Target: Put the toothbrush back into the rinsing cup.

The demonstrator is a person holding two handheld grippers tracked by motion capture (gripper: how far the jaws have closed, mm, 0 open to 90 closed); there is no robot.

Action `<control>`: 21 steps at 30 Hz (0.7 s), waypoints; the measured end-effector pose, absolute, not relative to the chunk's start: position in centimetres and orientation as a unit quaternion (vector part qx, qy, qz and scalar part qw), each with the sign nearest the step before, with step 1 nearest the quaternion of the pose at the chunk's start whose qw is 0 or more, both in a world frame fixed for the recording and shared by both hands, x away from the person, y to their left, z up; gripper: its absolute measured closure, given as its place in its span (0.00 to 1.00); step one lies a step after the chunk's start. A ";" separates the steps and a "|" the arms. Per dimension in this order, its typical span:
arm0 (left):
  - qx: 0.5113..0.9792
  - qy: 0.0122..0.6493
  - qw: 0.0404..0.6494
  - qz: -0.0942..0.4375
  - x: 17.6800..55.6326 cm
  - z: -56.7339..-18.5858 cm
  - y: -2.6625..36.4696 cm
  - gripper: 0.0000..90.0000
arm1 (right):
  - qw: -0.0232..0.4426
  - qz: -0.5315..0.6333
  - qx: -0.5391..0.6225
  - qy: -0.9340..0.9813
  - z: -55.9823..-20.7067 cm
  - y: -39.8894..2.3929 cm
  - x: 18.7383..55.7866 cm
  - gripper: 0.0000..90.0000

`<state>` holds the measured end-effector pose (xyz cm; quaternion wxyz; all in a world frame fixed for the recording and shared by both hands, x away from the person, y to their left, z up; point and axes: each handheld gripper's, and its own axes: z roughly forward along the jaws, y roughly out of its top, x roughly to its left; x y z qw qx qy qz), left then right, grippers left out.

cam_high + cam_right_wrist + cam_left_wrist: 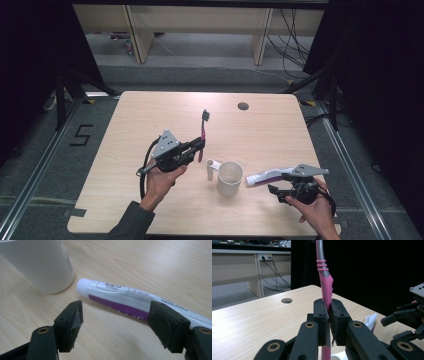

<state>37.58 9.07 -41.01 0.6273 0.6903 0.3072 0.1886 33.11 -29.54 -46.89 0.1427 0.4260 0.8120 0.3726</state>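
2 grippers: left gripper (201, 145) clamps toothbrush (203, 131); right gripper (278, 184) wide, seemingly straddling toothpaste (265, 176) beside cup (229, 178).

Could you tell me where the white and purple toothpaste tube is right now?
In the high view, the white and purple toothpaste tube lies on the table's right side, just right of the white cup.

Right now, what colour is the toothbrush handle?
Pink, turning grey higher up; the toothbrush shows best in the left gripper view.

Cup (230, 178) mid-table (150, 115); toothpaste tube (267, 176) right of it, on table.
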 end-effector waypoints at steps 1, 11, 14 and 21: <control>0.690 0.307 0.627 0.189 37.6 -41.0 9.1 0.92 | 0.143 0.373 0.426 0.812 -46.9 -29.5 33.1 0.32; 0.692 0.293 0.633 0.186 37.9 -40.9 7.6 0.92 | 0.148 0.375 0.423 0.812 -46.8 -29.7 33.1 0.32; 0.692 0.292 0.635 0.181 37.9 -41.1 7.4 0.92 | 0.156 0.376 0.415 0.814 -46.8 -29.8 33.2 0.32; 0.697 0.294 0.629 0.178 38.2 -42.1 6.9 0.92 | 0.153 0.374 0.415 0.815 -46.8 -29.8 33.2 0.32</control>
